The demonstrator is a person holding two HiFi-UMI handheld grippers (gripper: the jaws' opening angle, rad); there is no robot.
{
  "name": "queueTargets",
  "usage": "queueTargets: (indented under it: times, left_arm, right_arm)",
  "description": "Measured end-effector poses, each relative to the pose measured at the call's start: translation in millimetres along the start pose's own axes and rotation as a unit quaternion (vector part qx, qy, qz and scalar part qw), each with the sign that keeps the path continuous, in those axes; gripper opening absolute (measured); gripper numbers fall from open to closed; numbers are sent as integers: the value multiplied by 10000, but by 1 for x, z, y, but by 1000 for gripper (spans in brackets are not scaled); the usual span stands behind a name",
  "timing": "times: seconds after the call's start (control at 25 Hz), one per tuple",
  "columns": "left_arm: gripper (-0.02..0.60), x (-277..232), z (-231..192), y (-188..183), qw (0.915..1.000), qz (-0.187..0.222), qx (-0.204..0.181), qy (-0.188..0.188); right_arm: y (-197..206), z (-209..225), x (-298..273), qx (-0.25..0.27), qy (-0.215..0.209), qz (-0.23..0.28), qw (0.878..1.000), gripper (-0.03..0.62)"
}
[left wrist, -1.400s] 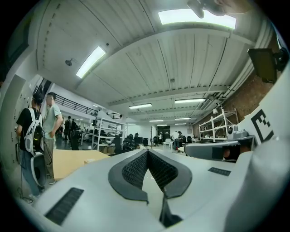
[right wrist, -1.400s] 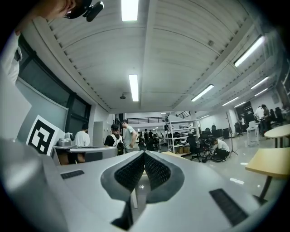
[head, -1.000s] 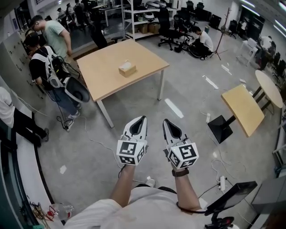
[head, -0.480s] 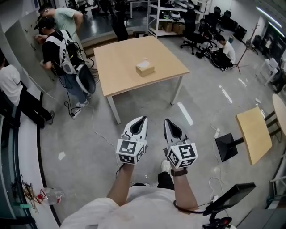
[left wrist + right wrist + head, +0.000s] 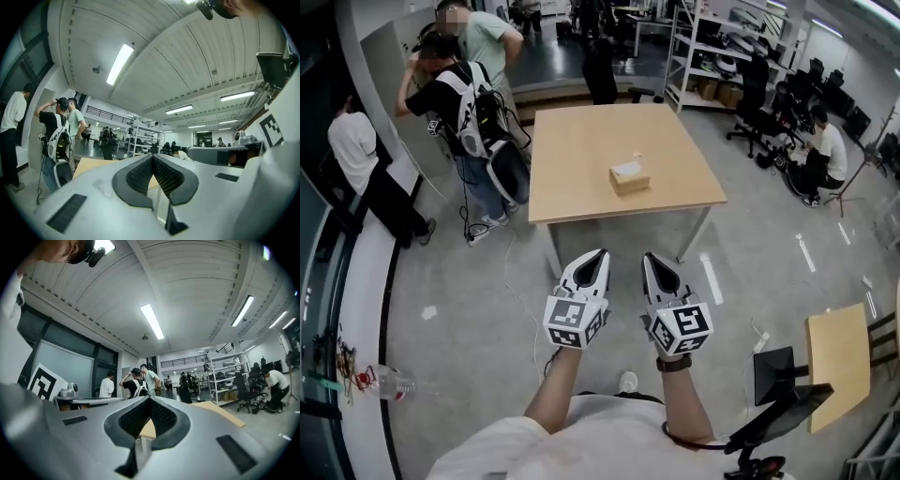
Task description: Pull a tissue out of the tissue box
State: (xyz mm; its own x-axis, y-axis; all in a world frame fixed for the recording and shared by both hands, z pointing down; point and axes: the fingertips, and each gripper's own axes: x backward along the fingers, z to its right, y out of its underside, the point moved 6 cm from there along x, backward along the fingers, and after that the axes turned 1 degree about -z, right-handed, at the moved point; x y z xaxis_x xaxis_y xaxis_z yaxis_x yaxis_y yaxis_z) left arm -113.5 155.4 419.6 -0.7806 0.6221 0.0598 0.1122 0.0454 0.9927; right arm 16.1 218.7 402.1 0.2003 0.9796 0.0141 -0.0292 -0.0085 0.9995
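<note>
Two claws, left claw (image 5: 598,255) and right claw (image 5: 649,257), both closed tight, empty, well apart from surface (image 5: 581,159). Tissue box (image 5: 629,176) near surface centre. Tissue too small to see; likely light, soft, tearable: pinch tuft at top slot.

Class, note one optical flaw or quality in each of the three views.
Head view: fisheye curvature, tan cardboard tissue box sharp. Left gripper view: the ceiling strip light blows out white. Right gripper view: straight lines bow, corners go black.
</note>
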Motion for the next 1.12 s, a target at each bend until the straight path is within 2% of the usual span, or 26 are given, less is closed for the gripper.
queueTargets:
  times: [0.16,0.28,0.52,0.64,0.84,1.04,1.12]
  left_arm:
    - [2,-47,15,4,9999,9,-95,-115]
    - [1,-74,20,11,9998,-98,-62,-182]
    - [0,-123,8,22,9993,-305,-58,-230]
    - [0,-155,-12,30,9994,-334,-25,-54]
    - [0,-231,-60,30,9999,-140,-67,6]
    - [0,-296,-115,-5,9994,264,130,173]
    - [0,-314,-133,-16,9992,349,88,148]
  right_arm:
    - [-1,53,-12,-69,-89,59,9999,-9]
    - [5,82,-19,-306,-128,82,9994,-9]
    - [11,124,-60,-374,-191,0,9991,-9]
    - [20,137,-92,-369,-276,-71,9989,-9]
    - [28,174,-166,-243,-280,-185,9991,-9]
    - [-6,206,-247,166,-326,52,9993,-9]
    - [-13,215,-275,195,-331,49,9992,-9]
